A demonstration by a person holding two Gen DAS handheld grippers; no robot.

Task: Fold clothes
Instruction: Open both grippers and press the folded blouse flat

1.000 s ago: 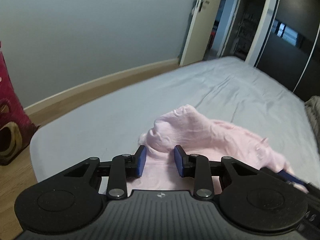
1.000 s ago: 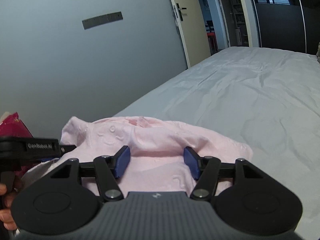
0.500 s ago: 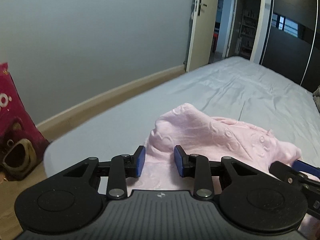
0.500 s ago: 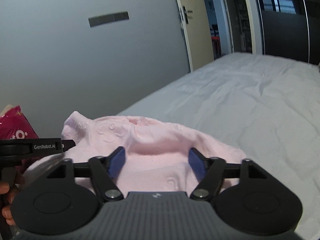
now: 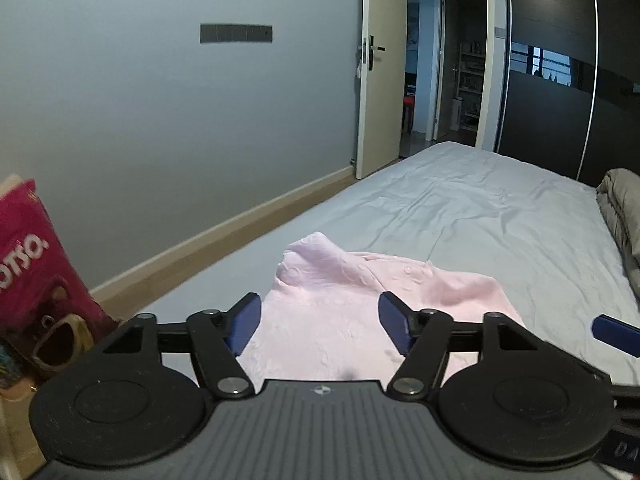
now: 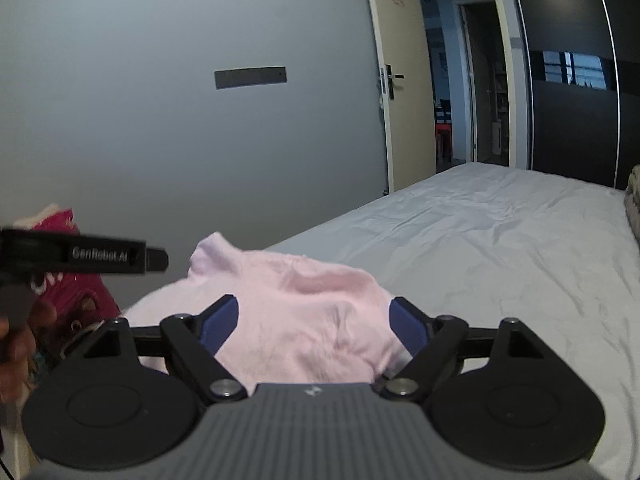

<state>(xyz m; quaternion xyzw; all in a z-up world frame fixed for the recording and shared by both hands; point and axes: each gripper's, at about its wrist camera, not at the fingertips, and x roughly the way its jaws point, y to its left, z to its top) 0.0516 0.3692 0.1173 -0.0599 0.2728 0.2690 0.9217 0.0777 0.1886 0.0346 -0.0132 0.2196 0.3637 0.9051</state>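
Magenta printed paper bag [image 5: 38, 280] with a cartoon bear face, standing on the floor at 9 o'clock beside the bed corner; contents not visible. Seen again in the right wrist view [image 6: 60, 292] behind the other tool.

Pale pink textured cotton garment [image 5: 360, 312] bunched in a soft heap on the near end of the bed, one corner peaked up at 12 o'clock of the heap. Left claw [image 5: 320, 326] released, blue pads spread wide, garment lying in the gap between them; contact with the cloth cannot be told. Right claw [image 6: 314, 324] likewise released, jaws wide apart around the same pink heap [image 6: 304, 312], blue tip of it visible at 3 o'clock in the left view.

Light grey wrinkled bed sheet [image 5: 480, 216] stretching away toward 1 o'clock. Folded grey-beige blanket [image 5: 624, 212] at the 3 o'clock edge. Plain grey wall [image 5: 180, 120] with a dark rectangular switch panel [image 5: 236, 34], wooden skirting below. Cream door [image 5: 380, 72] open at 12 o'clock, dark glossy wardrobe [image 5: 560, 80] at 2 o'clock.
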